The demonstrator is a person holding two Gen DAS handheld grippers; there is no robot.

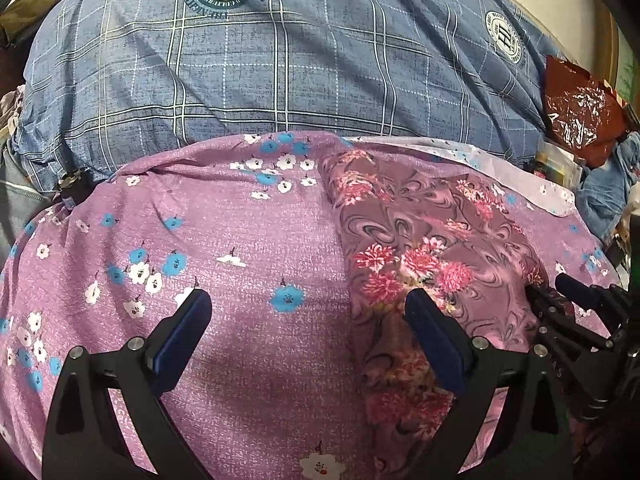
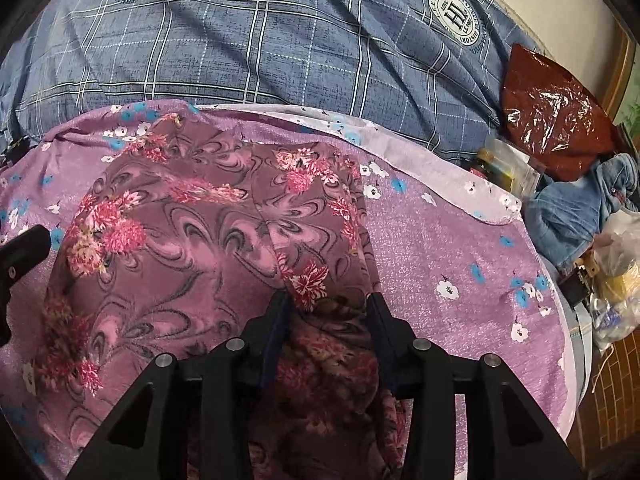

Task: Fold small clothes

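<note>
A small maroon garment with pink flowers and swirls (image 2: pixel 176 240) lies on a lilac sheet with blue and white blossoms (image 2: pixel 440 248). My right gripper (image 2: pixel 328 304) is shut on a bunched fold of this garment at its near edge. In the left wrist view the garment (image 1: pixel 432 240) lies to the right. My left gripper (image 1: pixel 308 312) is open and empty over the lilac sheet (image 1: pixel 200 220), its right finger at the garment's left edge. The right gripper (image 1: pixel 560 292) shows at the far right of that view.
A blue plaid quilt (image 1: pixel 280 60) covers the bed beyond the sheet. At the right lie a red plastic bag (image 2: pixel 556 112), blue denim cloth (image 2: pixel 580 208), small jars (image 2: pixel 500 164) and clear bags (image 2: pixel 616 264). A brick-pattern floor shows at the far right.
</note>
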